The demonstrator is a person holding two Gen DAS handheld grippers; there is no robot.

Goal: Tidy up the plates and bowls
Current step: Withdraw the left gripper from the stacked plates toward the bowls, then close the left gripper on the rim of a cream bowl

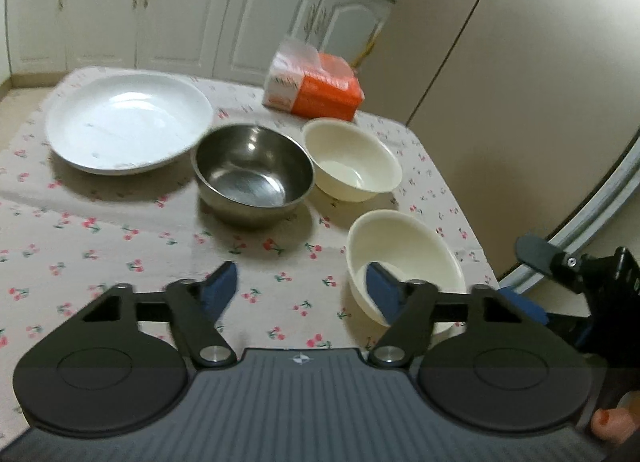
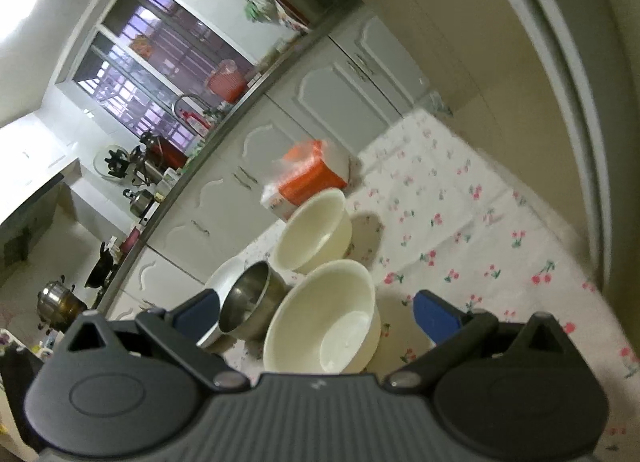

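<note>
The left gripper (image 1: 302, 286) hangs above the table (image 1: 120, 230) with its blue-padded jaws spread wide and nothing between them; its right-hand pad overlaps the near cream bowl (image 1: 404, 266) in the left wrist view, though whether it touches the bowl cannot be told. The right gripper (image 2: 316, 316) also has its jaws wide apart, straddling that same near cream bowl (image 2: 324, 326) in its own view, with no pad visibly pressed against it. This bowl sits upright near the table's right edge, close to the front. Behind it, toward the far right corner, stands the far cream bowl (image 1: 352, 160), and just left of that, almost touching, the steel bowl (image 1: 252, 174). The white plate (image 1: 128, 122) lies toward the far left corner, its rim reaching close to the steel bowl. An orange tissue pack (image 1: 316, 80) rests at the far edge, behind the bowls. The cloth covering the table carries a cherry print.
</note>
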